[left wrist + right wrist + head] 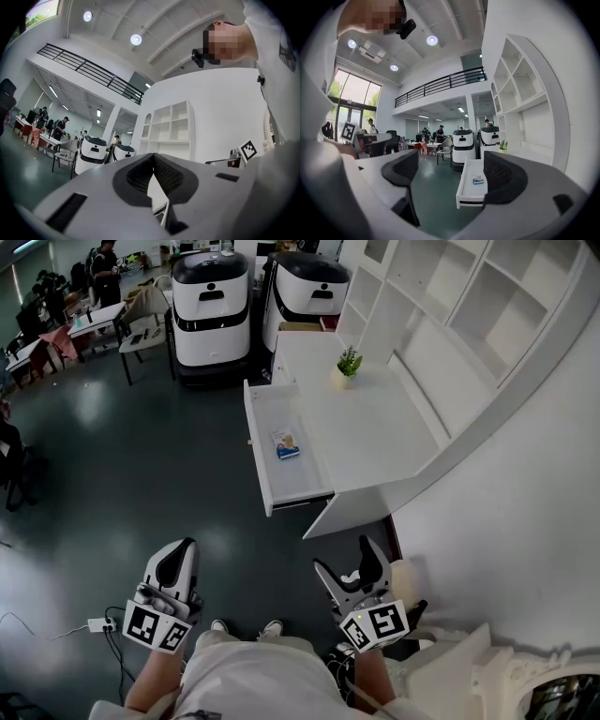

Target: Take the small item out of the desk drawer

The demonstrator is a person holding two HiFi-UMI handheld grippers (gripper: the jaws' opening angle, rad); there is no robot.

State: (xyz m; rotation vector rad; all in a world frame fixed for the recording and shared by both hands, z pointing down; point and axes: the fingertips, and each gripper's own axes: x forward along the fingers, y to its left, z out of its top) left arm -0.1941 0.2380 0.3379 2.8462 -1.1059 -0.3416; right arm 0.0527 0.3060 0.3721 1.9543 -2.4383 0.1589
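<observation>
The white desk [375,427] has its drawer [302,479] pulled out to the left. In the drawer lies a small blue and white packet [287,444], which the right gripper view also shows as the packet [477,179] in the drawer [469,191]. Both grippers hang low and near me, well short of the desk. My left gripper [177,564] is shut, its pads meeting with nothing between them, as the left gripper [153,157] view shows. The right gripper [352,568] stands open and empty, and the right gripper [450,165] points toward the drawer front.
A small potted plant [348,363] stands on the desktop. White wall shelves [450,306] rise behind the desk. Two white robot units [212,306] are parked past the desk's far end. A power strip [97,624] with a cable lies on the dark floor at left. People sit at tables [94,320] far off.
</observation>
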